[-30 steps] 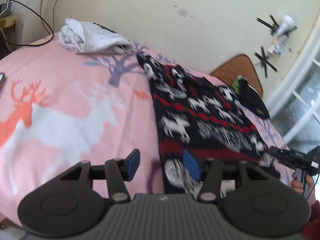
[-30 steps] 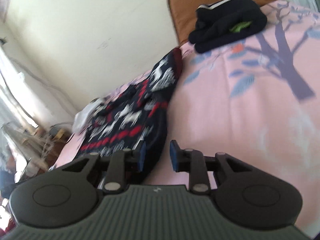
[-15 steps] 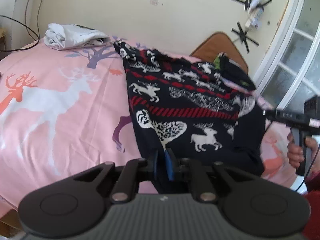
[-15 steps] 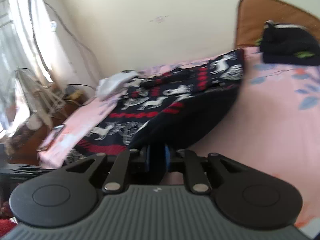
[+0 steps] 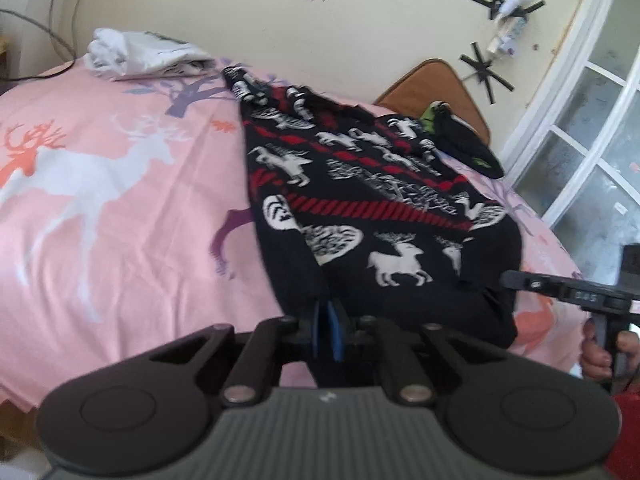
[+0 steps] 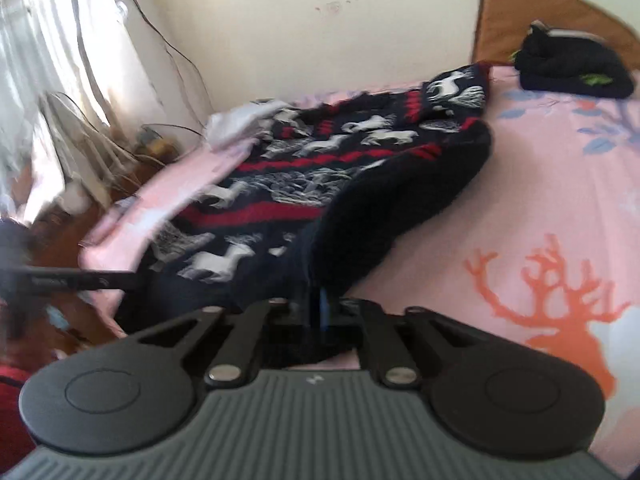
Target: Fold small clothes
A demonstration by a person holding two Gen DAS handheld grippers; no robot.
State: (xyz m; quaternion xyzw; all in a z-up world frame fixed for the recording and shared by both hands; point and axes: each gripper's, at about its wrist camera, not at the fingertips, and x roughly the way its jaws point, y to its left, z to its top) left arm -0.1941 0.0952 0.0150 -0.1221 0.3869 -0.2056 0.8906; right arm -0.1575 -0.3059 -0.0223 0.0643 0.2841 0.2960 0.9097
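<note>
Since a second ago both my grippers had closed on the dark knitted reindeer-pattern sweater (image 5: 372,208): left gripper (image 5: 326,330) and right gripper (image 6: 318,308) pinched its near hem, apparently lifted off the pink deer-print bedsheet's (image 5: 100,208) near edge. Next, carry the hem toward the far edge.

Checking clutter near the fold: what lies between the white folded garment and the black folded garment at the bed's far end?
In the left wrist view, the patterned sweater's far edge lies between the white garment and black garment.

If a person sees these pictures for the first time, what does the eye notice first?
First, the dark sweater with white reindeer and red stripes, spread across the pink deer-print bedsheet. Its near edge is pinched by the left gripper and the right gripper. A folded white garment lies at the far corner.
</note>
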